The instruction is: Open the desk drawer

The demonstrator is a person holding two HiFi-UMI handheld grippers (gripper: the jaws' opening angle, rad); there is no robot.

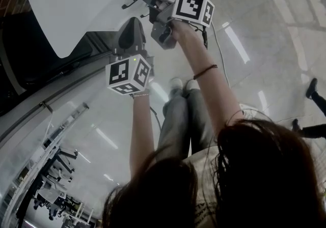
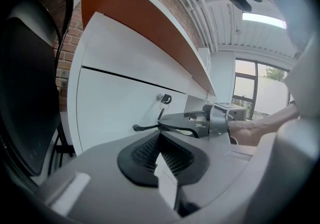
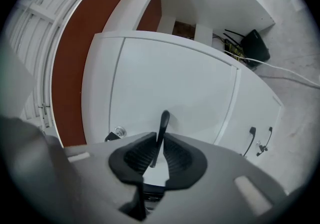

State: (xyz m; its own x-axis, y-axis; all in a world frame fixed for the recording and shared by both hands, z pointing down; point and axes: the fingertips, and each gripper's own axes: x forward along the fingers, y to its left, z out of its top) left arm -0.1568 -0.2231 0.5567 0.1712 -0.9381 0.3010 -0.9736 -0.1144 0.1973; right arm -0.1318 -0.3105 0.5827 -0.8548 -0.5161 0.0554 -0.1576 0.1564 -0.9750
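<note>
Desk drawer [image 3: 175,87]: a plain white flat front with rounded corners, set below the brown edge of the desk top [image 3: 70,67]. The front is seen level with the neighbouring white panel; it is taken as closed, as far as can be told. A slim black bar handle [image 3: 164,118] is mounted near one edge of the front, close to a round lock [image 3: 119,131] in which a black-headed key [image 2: 164,99] is inserted. The handle is pinched between the jaws of the right gripper [image 3: 158,143].
</note>
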